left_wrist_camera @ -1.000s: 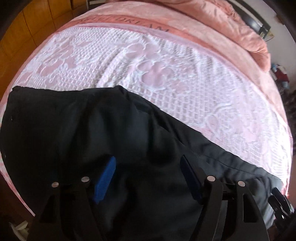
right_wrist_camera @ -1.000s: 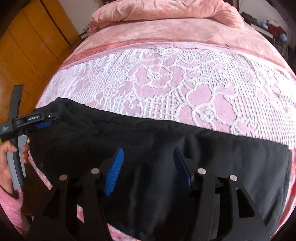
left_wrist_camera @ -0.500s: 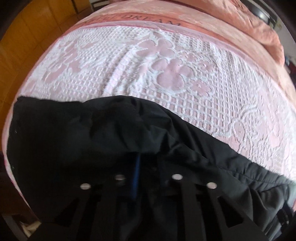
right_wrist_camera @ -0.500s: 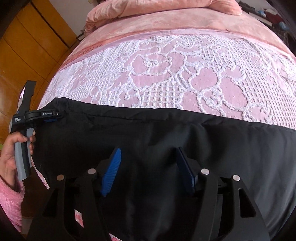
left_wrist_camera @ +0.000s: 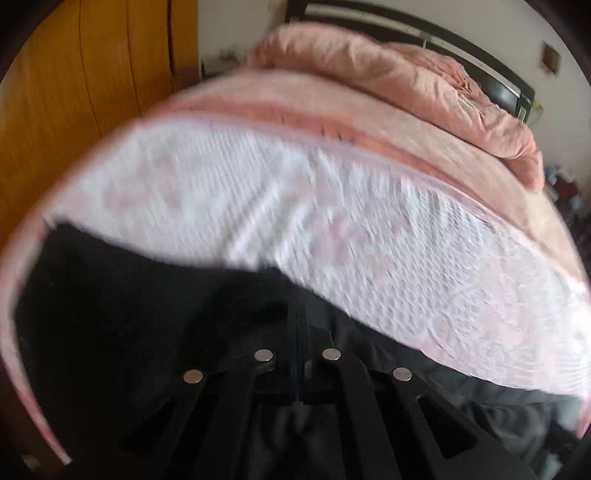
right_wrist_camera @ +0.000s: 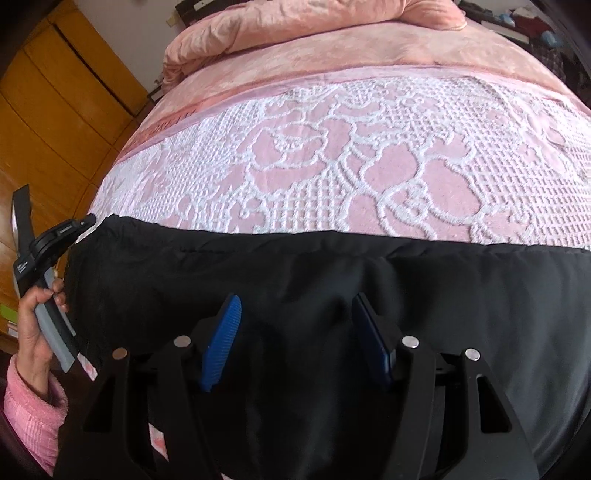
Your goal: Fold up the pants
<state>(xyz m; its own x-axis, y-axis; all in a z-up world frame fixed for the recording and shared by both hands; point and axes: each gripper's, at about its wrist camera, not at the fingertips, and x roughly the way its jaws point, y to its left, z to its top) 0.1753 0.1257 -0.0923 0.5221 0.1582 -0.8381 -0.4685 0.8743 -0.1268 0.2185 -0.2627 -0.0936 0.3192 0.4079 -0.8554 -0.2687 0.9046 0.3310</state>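
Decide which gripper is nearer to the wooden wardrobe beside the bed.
Left. The left gripper is shut on the pants at their end on the wardrobe side; the right gripper hovers open over their middle.

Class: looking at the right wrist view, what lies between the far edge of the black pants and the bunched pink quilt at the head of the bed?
Only bedspread: its white-and-pink floral stretch, then a plain pink band, run from the pants to the quilt.

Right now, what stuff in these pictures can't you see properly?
- Left wrist view: the blanket pattern is smeared by motion blur.
- Left wrist view: whether the shut left gripper pinches the pants; black fingers blend into black cloth.
- Right wrist view: the pants' right end runs off the picture edge.
- Right wrist view: the pants' near edge hides under the open right gripper.
- Right wrist view: the writing on the blanket border is too small.
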